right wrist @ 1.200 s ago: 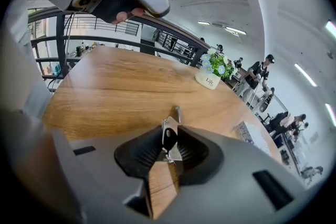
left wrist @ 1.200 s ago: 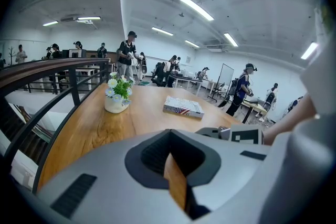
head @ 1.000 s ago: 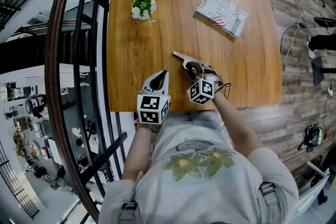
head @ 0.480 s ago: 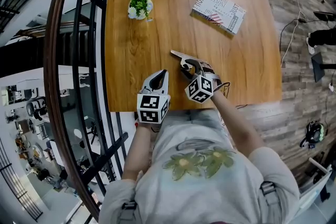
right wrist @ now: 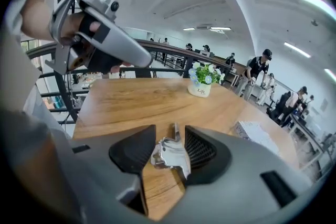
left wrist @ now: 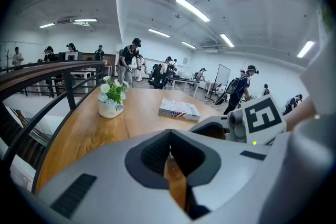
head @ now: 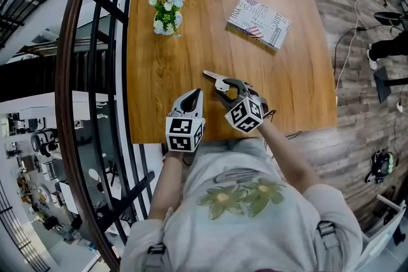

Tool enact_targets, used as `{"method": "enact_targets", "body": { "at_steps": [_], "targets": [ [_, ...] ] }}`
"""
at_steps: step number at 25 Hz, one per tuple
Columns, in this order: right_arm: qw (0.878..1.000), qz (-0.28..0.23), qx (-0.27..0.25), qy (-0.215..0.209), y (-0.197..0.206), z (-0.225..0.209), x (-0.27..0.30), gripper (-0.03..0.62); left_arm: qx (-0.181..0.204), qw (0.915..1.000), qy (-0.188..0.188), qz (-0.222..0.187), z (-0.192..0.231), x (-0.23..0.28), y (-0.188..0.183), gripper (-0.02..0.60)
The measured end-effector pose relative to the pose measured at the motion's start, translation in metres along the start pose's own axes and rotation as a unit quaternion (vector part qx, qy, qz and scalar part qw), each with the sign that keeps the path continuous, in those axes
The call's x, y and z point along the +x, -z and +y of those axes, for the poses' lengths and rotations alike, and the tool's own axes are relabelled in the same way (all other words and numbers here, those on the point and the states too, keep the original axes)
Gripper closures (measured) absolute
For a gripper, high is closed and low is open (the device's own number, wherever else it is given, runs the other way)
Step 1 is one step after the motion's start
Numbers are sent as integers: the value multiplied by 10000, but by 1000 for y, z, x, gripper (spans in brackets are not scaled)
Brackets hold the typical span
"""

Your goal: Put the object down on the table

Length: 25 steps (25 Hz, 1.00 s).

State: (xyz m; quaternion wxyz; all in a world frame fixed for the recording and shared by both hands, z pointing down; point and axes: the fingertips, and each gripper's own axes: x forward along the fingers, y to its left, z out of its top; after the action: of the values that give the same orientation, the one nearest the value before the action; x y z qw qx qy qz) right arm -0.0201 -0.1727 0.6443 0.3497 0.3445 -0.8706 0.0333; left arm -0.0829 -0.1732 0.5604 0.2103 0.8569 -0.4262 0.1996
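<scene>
Metal object (right wrist: 169, 156) loose between just-opened, wide right tongs (right wrist: 170, 132) — left tongs (left wrist: 169, 145) closed, empty

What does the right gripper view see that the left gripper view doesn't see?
Only the right gripper view: a shiny metal object between the open jaws of the right gripper, which have just been opening, and the left gripper. Only the left gripper view: its own shut jaws and the right gripper's marker cube. Both: the wooden table, the flower pot, the book.
</scene>
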Motion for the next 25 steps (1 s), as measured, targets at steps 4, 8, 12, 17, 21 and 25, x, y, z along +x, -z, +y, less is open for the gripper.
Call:
{"method": "enact_targets", "body": {
  "at_steps": [4, 8, 12, 17, 21, 25],
  "targets": [
    [9994, -160, 301, -108, -10, 0, -19, 414, 47, 9999, 20, -108, -3, 0, -8, 566],
    [9979, -340, 559, -14, -20, -3, -39, 456, 66, 9998, 42, -175, -8, -2, -12, 567],
    [9939, -604, 911, 151, -28, -9, -58, 535, 49, 9997, 89, -215, -16, -2, -13, 567],
    [9859, -1014, 1305, 257, -39, -11, -81, 583, 44, 9996, 192, -217, -29, -3, -9, 567],
    [9807, -1163, 1547, 271, -45, -10, -93, 583, 40, 9993, 279, -234, -39, -4, -7, 567],
    [9798, -1225, 1566, 238, -49, -9, -100, 585, 59, 9989, 355, -302, -50, -4, -10, 566]
  ]
}}
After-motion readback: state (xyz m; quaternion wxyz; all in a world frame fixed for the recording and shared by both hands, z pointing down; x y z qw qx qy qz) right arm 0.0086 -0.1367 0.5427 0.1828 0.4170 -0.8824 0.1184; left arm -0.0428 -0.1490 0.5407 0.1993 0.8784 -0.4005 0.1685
